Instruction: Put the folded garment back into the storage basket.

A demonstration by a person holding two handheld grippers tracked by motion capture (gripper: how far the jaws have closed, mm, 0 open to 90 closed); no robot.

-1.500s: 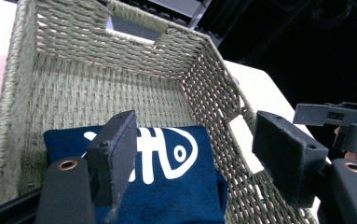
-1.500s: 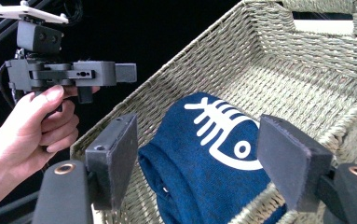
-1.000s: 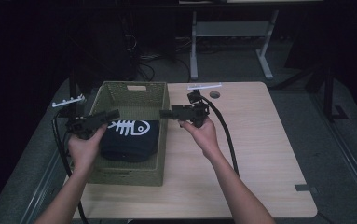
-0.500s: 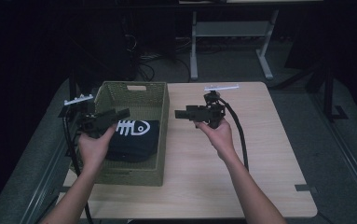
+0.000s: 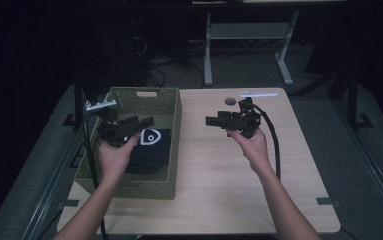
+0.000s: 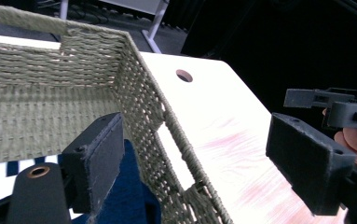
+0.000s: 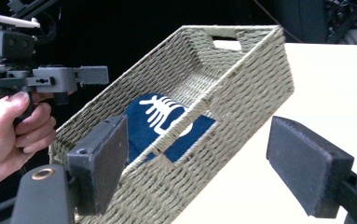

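Observation:
A green woven basket [image 5: 175, 131] stands on the left part of the table, and a dark blue cloth [image 5: 151, 150] with a white print lies in it. My left gripper [image 5: 149, 121] hovers open over the basket's left side, above the cloth. In the left gripper view its wide-apart jaws frame the basket's right wall [image 6: 143, 107], the cloth [image 6: 129, 200] and the tabletop. My right gripper [image 5: 210, 120] hangs open above bare table to the right of the basket, pointing at it. In the right gripper view its empty jaws frame the basket [image 7: 241, 88] and the cloth [image 7: 167, 121].
The light wooden table [image 5: 219, 190] has a round cable hole [image 5: 230, 101] near its far edge. A cable [image 5: 275, 145] trails from the right gripper over the table. Beyond the table are a dark floor, cables and a white metal stand [image 5: 249, 35].
My right gripper has moved to the right, away from the basket. My left gripper has shifted a little to the right over the basket. Both stay open.

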